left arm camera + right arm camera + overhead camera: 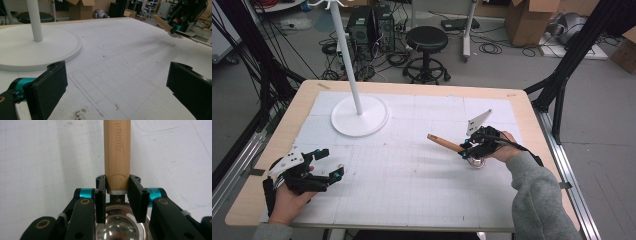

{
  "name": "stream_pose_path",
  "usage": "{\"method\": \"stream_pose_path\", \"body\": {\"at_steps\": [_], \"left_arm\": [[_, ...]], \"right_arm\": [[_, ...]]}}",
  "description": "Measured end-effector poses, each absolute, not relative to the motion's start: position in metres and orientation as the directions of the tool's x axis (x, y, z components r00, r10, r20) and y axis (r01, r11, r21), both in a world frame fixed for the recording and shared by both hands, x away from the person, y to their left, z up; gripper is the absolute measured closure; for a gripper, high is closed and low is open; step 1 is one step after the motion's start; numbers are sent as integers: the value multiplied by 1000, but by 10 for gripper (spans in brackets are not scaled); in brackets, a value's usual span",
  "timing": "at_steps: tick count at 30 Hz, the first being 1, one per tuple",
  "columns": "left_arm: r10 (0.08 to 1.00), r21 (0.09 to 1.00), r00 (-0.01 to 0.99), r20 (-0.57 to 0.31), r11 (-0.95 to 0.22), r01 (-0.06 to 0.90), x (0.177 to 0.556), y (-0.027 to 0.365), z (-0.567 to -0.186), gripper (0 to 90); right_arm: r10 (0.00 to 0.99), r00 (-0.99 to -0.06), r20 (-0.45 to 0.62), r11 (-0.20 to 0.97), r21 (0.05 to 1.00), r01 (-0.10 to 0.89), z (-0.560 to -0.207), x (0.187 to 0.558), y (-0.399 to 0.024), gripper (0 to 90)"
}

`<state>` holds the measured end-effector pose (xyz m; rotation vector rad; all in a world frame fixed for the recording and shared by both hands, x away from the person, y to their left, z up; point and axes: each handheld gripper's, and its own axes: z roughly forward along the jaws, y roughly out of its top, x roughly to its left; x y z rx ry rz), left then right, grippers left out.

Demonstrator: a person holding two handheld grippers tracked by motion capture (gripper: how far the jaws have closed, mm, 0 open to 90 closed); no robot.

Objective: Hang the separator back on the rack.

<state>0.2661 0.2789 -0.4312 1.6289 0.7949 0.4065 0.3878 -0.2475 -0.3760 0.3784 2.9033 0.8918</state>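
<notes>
High view: right gripper [469,149] clamps a wooden-handled steel strainer [446,144] above the right of the white mat [412,165]; left gripper [326,164] waits, jaws apart, empty.
Left gripper view: white stand base [37,51] close by, strainer far off.
Right gripper view: jaws pinch the handle's lower end [117,152]. Risk: the smooth, round handle may twist or slide out.

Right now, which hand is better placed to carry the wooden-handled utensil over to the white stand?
Right. The right claw is already shut on the utensil's wooden handle, its metal bowl under the claw. The left claw stands open with nothing in it near the table's left edge, though closer to the stand.
</notes>
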Motion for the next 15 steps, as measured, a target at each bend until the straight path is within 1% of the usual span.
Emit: {"method": "stream_pose_path", "body": {"at_steps": [4, 8, 11, 15], "left_arm": [[691, 962, 704, -164, -47, 270, 266, 279, -431, 38], [692, 962, 703, -163, -48, 270, 266, 279, -431, 38], [692, 962, 704, -162, -49, 269, 266, 279, -431, 38], [690, 962, 706, -161, -51, 269, 266, 279, -431, 38]], "right_arm": [[287, -958, 2, 763, 604, 230, -370, 387, -247, 699], [292, -957, 4, 723, 654, 223, -364, 387, -246, 698], [291, -957, 2, 707, 673, 217, -362, 387, -246, 698], [318, -948, -1, 670, 708, 224, -359, 386, -243, 698]]}}
